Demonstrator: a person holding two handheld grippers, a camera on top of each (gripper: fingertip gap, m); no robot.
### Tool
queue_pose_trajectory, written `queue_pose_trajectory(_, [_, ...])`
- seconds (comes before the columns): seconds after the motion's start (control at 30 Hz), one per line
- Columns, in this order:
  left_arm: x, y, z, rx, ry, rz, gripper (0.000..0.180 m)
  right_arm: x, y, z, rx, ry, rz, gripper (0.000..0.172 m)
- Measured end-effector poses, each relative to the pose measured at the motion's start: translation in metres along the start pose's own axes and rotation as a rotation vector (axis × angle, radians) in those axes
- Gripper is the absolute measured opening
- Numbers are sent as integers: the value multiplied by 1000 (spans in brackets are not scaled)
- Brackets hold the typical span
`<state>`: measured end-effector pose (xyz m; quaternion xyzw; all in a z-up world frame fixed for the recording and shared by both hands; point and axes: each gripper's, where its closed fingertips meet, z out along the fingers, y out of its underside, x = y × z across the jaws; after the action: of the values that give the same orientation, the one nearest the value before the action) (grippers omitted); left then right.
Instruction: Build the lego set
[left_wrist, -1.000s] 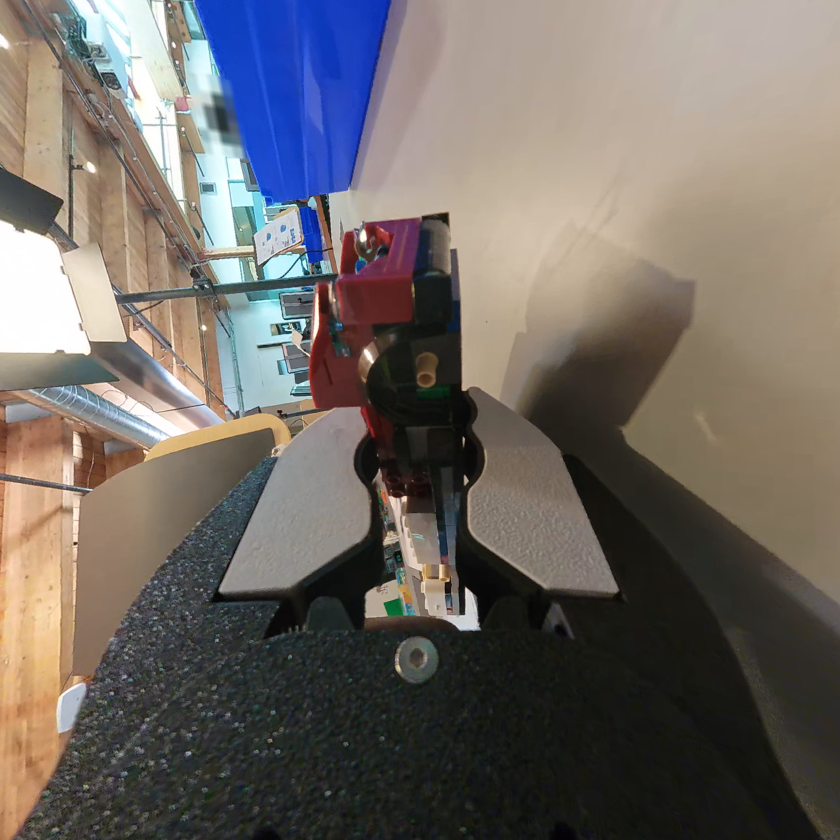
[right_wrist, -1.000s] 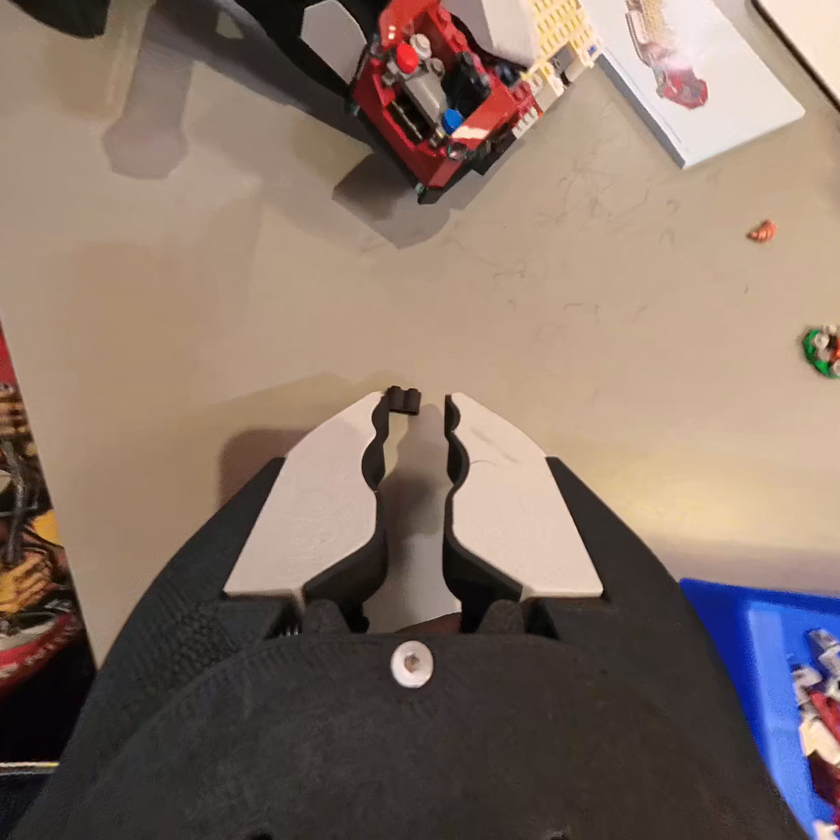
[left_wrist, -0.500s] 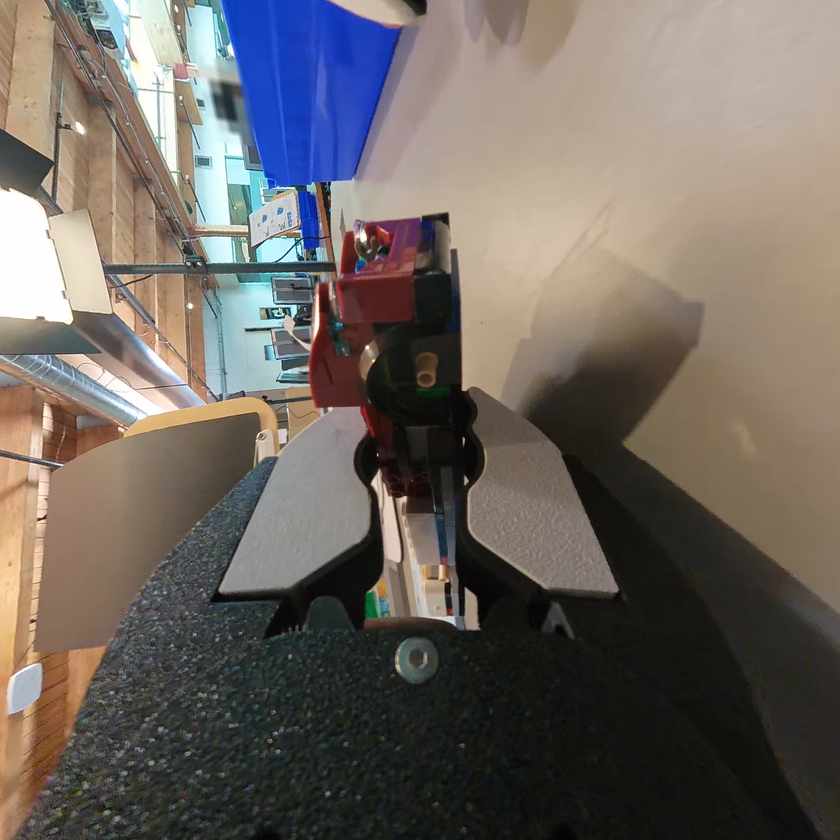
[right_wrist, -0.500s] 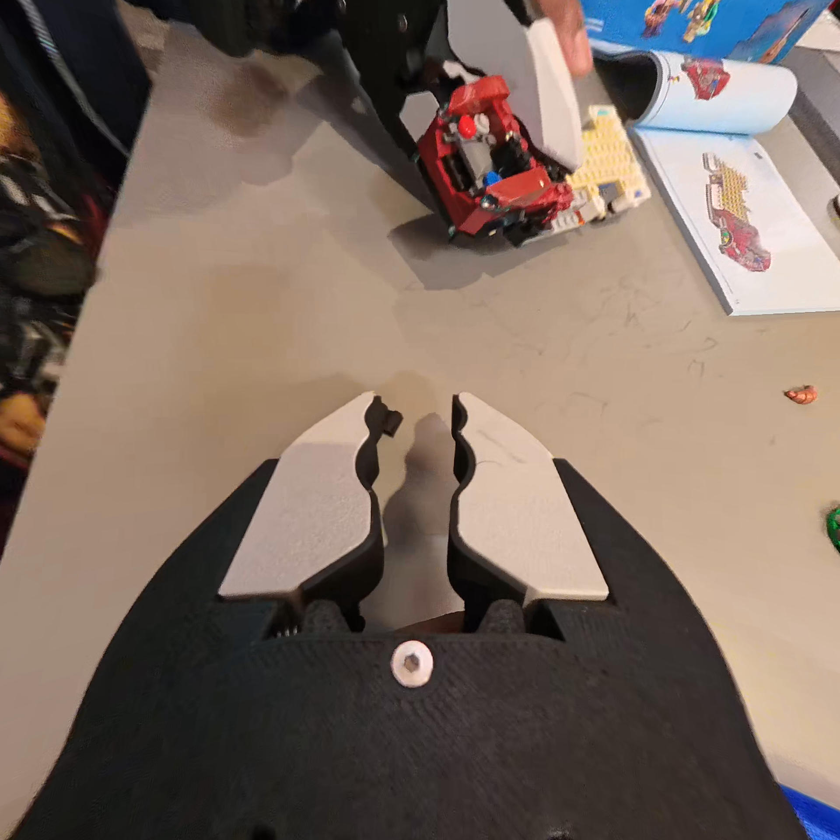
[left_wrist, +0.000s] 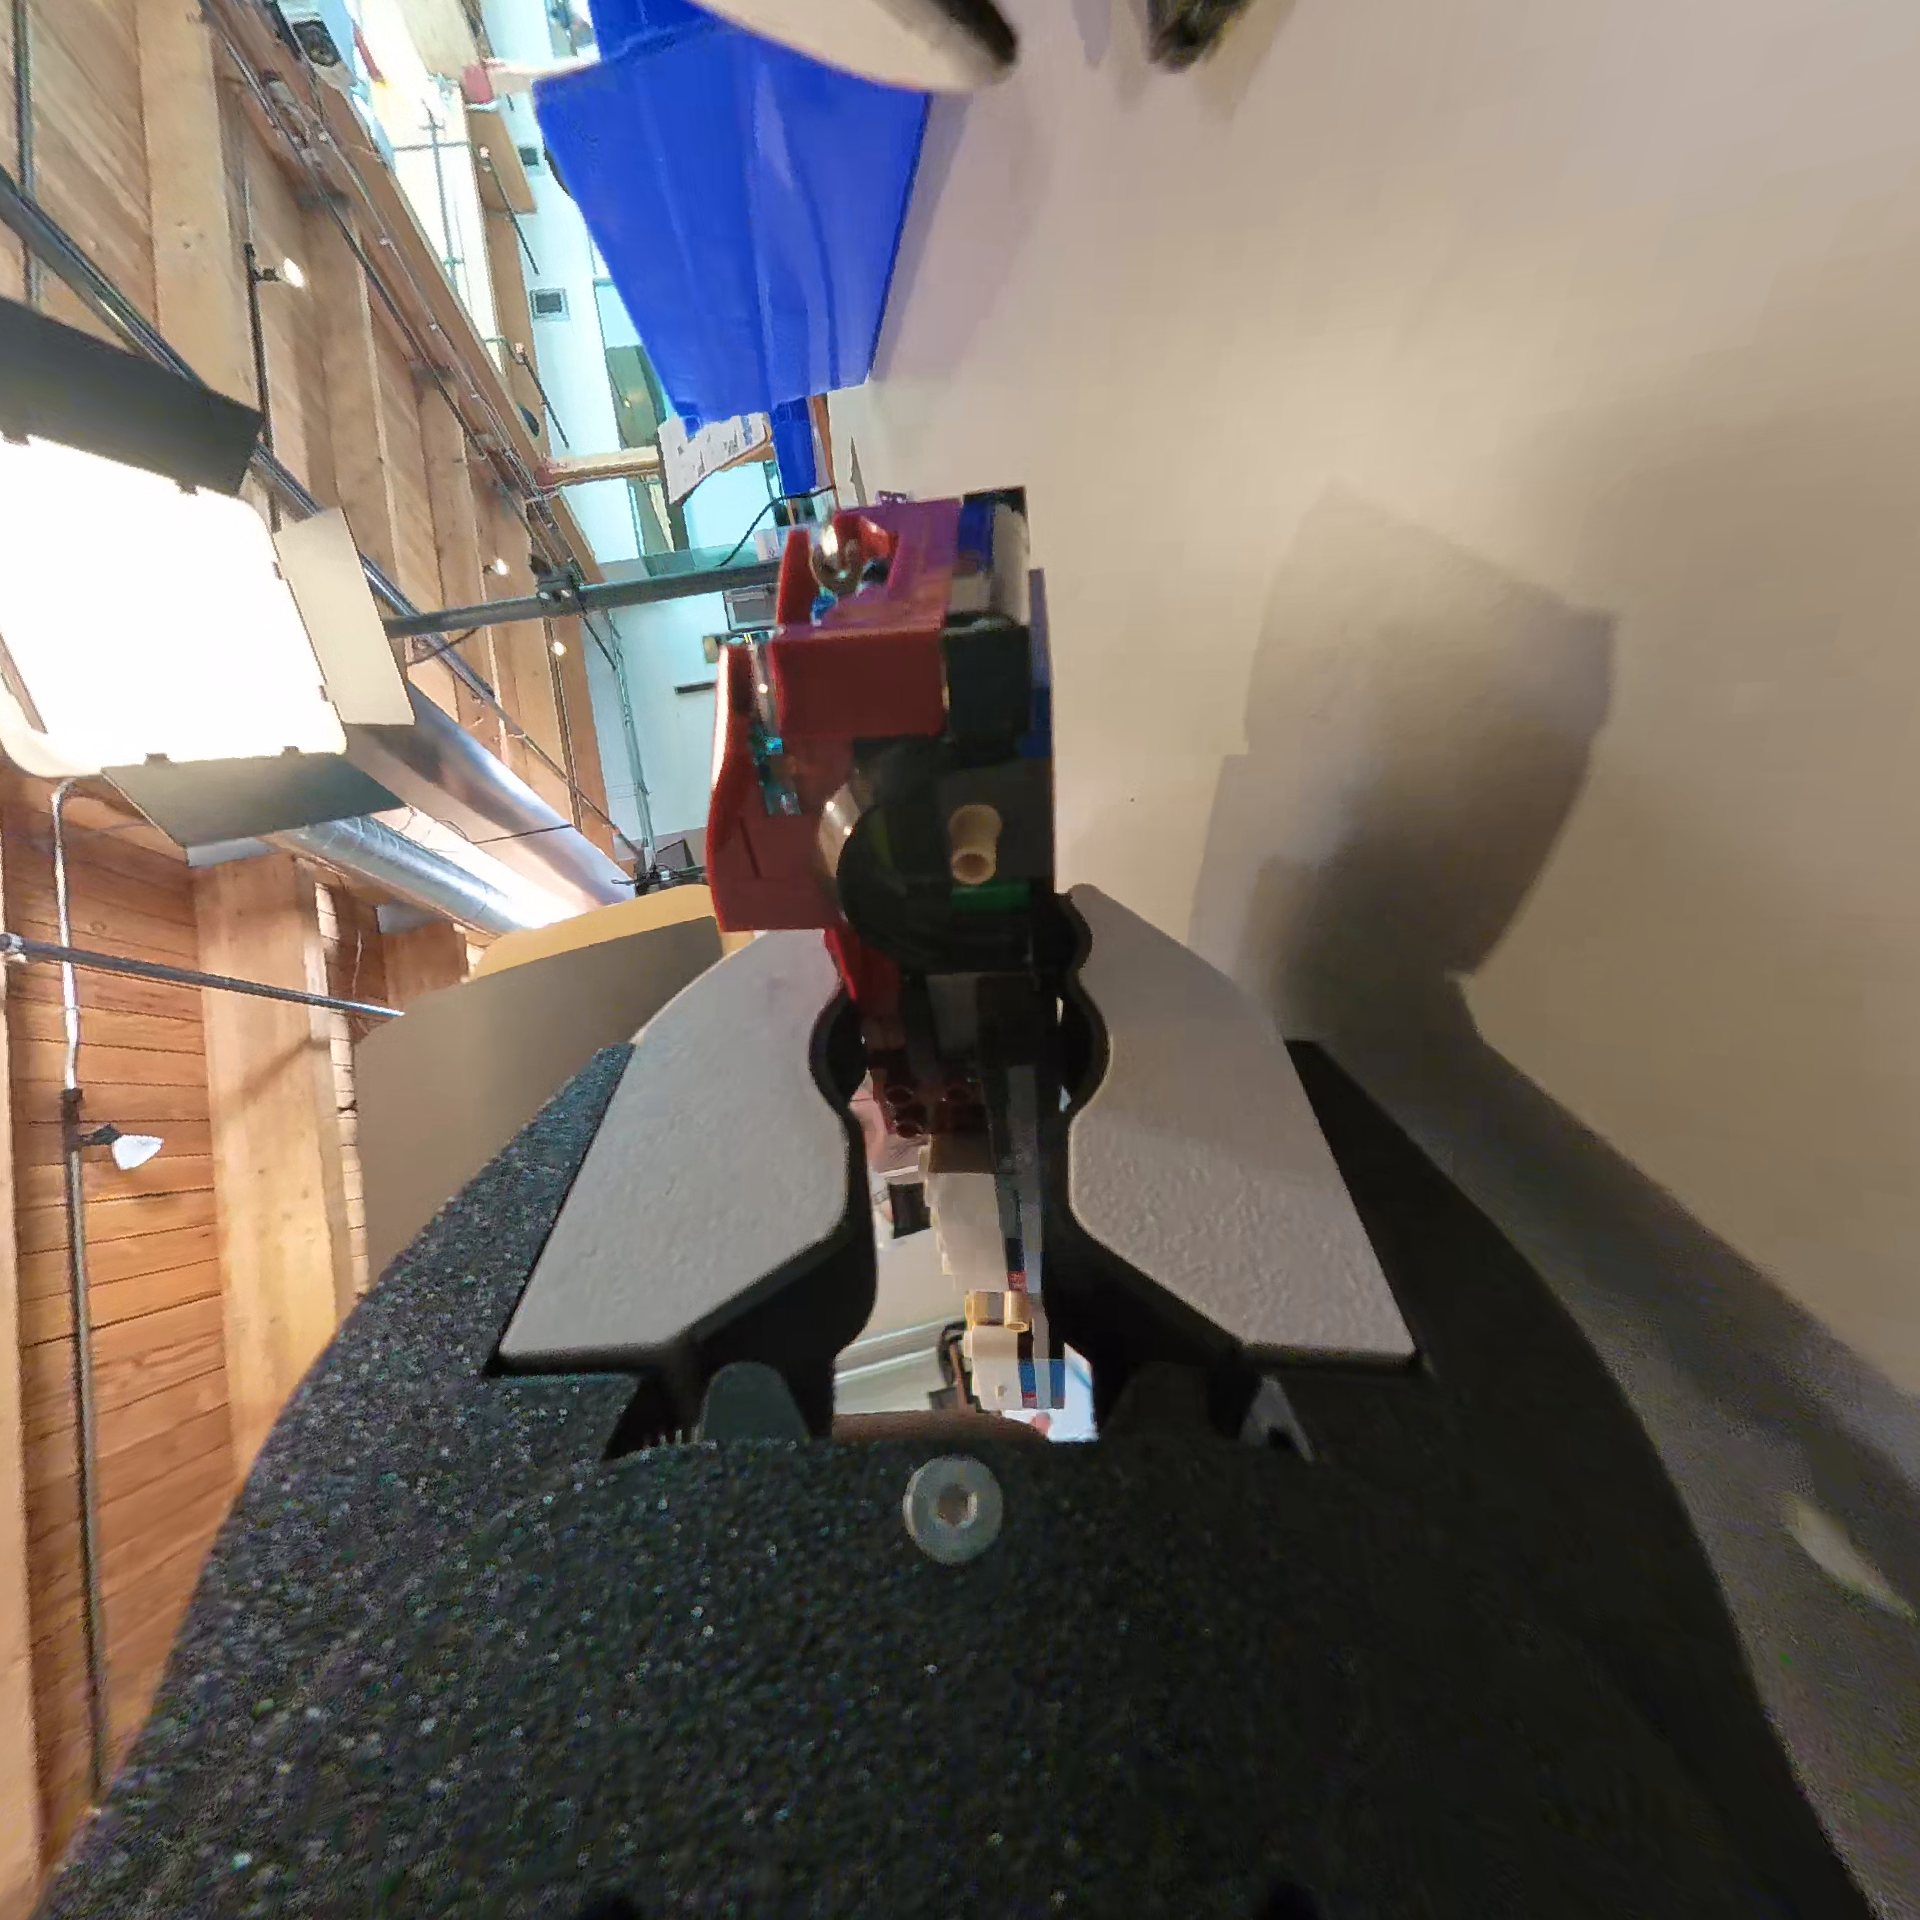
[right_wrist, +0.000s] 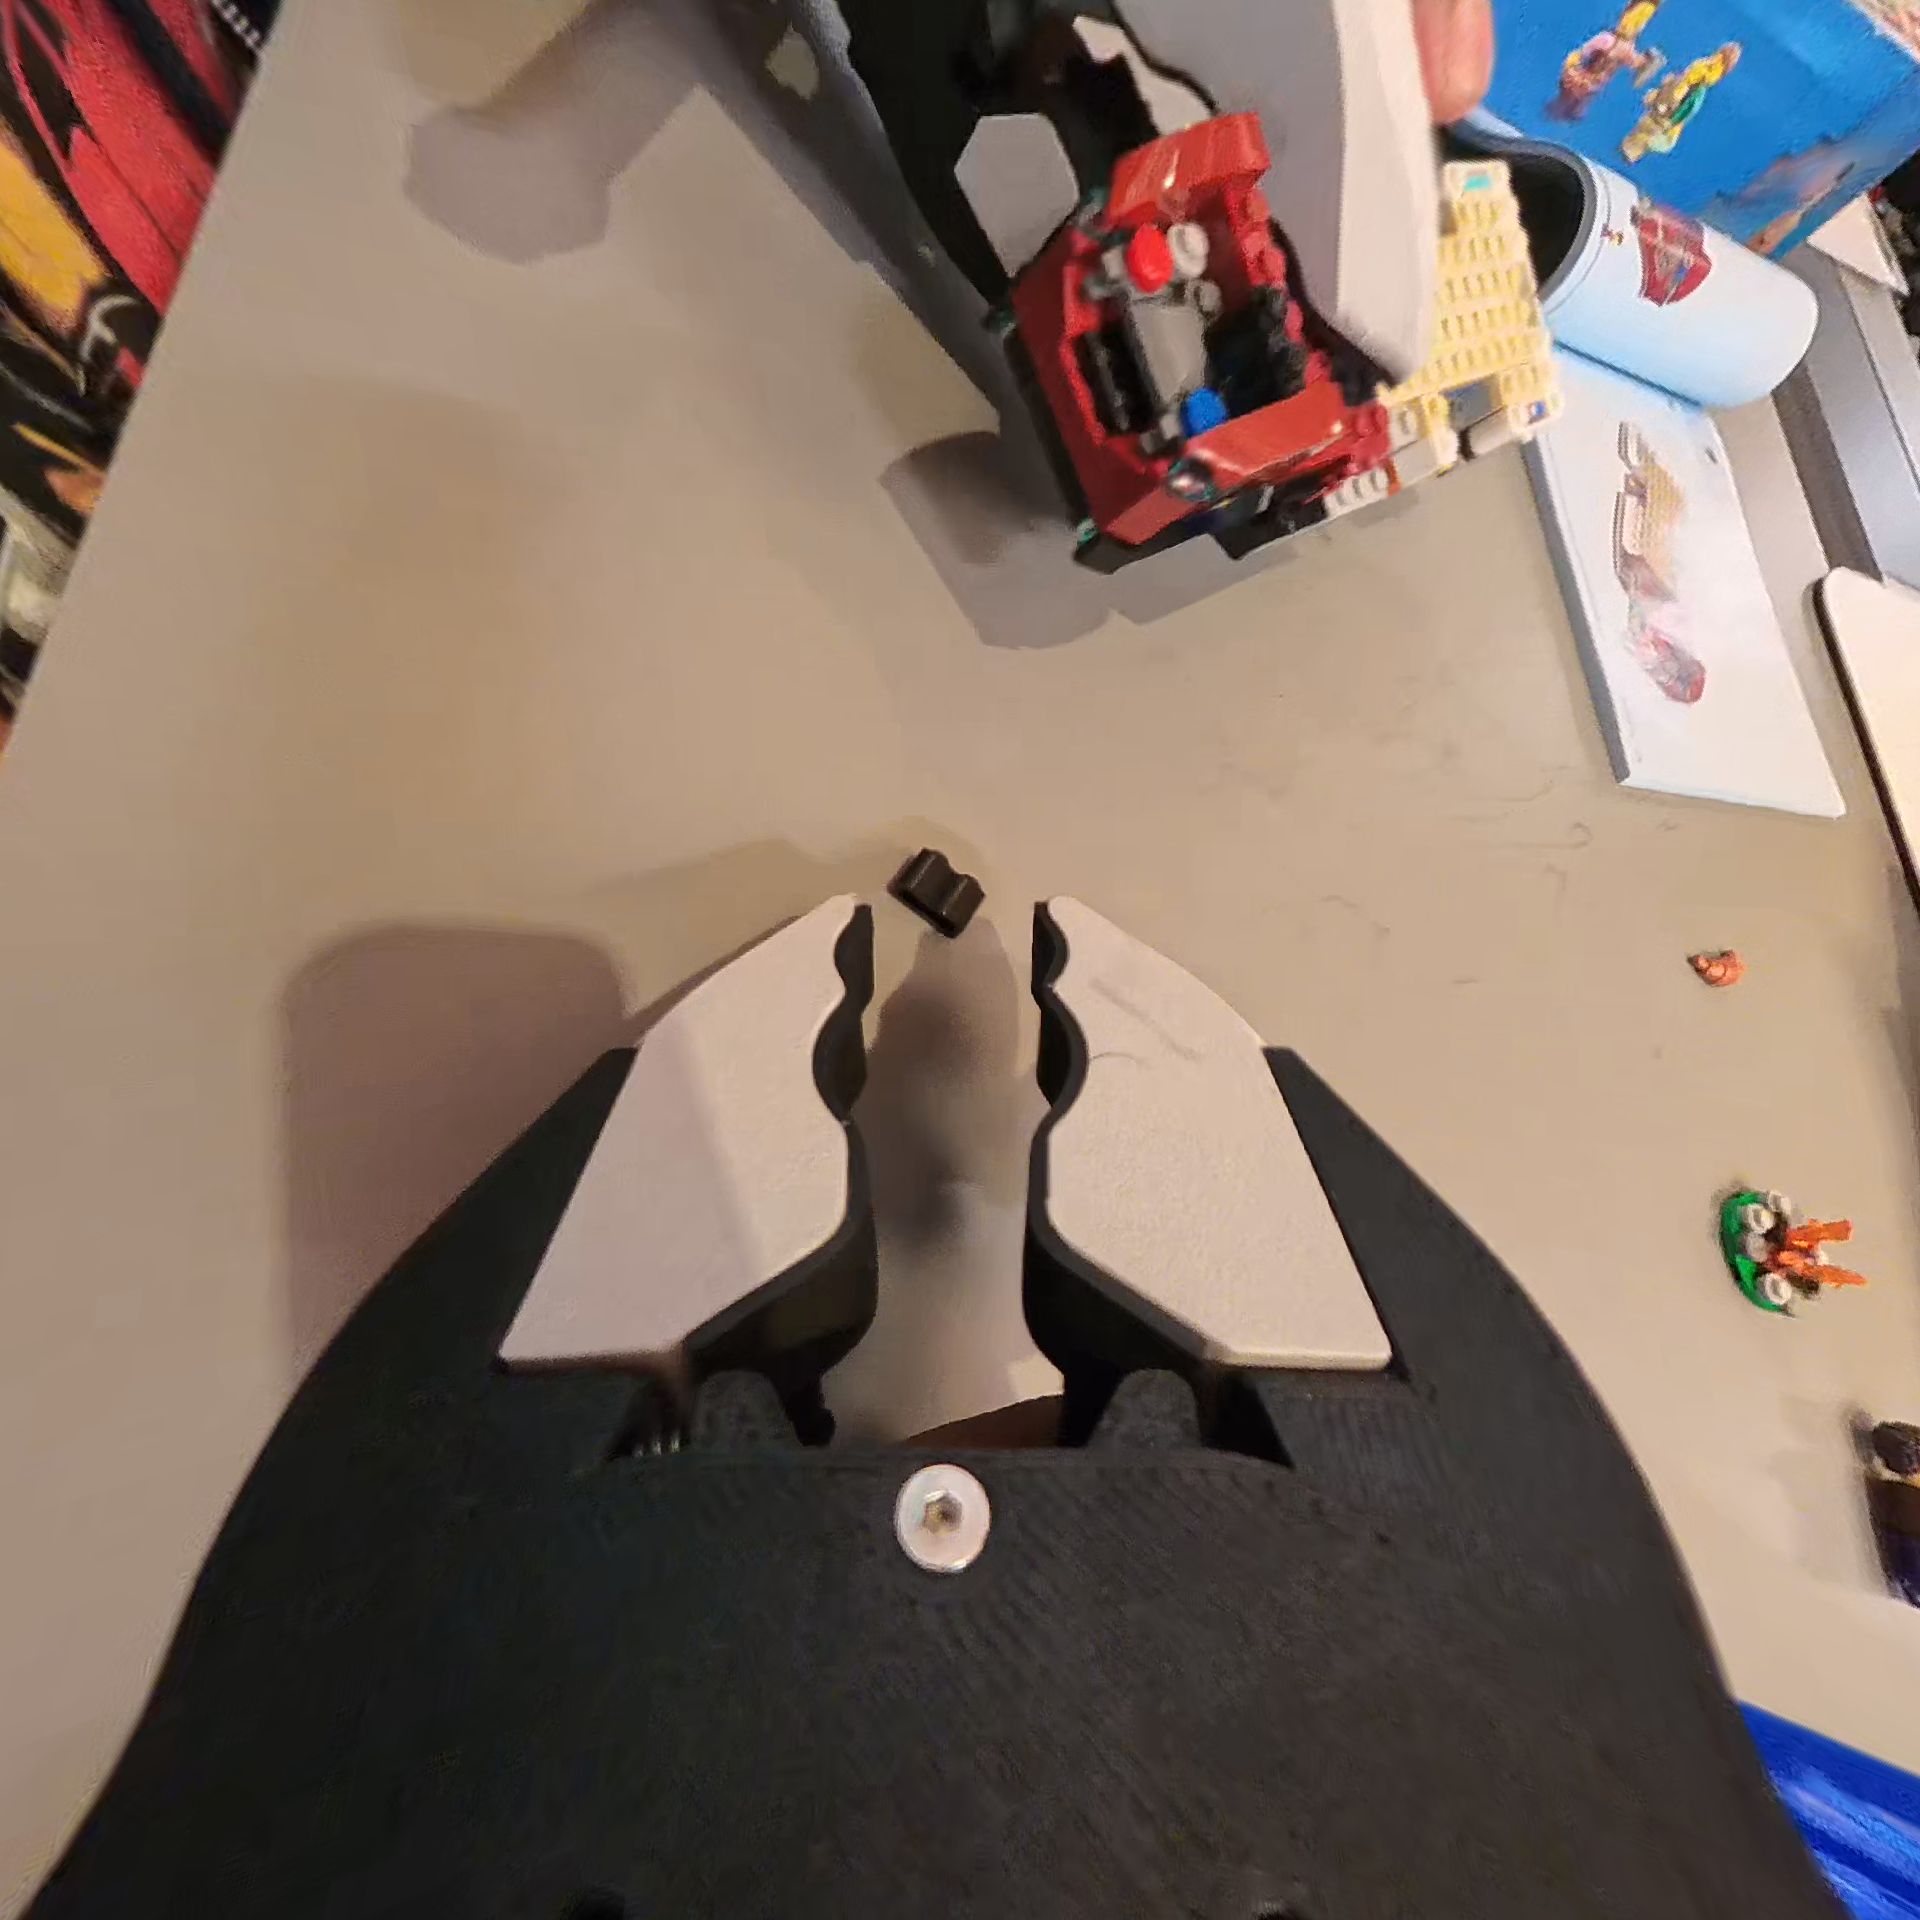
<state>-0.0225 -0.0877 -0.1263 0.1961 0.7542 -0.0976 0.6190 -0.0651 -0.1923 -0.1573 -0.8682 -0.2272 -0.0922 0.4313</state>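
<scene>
- Fingers of the left gripper (left_wrist: 961, 997) are clamped on the red and black brick car (left_wrist: 894, 727), both pads pressing its sides. The car's long axis runs straight out along the fingers, its nose beyond the tips, and its underside faces the beige table (left_wrist: 1455, 416) at this gripper's right.
- Left gripper is rolled onto its side and holds the car low over the tabletop, with the cream plate section trailing back between the fingers.
- Moving right: the right gripper (right_wrist: 954, 920) has its jaws partly apart with nothing between the pads.
- Small black piece (right_wrist: 935, 891) lies on the table just ahead of the right fingertips, a touch toward the left finger (right_wrist: 769, 1060), turned slantwise to the gap and touching neither pad.
- Right gripper is far nearer that piece and angles down at the table.
- Farther right sit an open booklet (right_wrist: 1683, 644) and a green and orange piece (right_wrist: 1777, 1252).
</scene>
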Motion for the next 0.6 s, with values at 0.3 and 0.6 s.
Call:
queue_pose_trajectory(0.3, [3,-18,-3,-30,27,-2,34,20,1,3,14,31,145,22])
queue_pose_trajectory(0.6, [11,-21,-3,-3,54,-43,34,9,8,14,-89,-26,157,25])
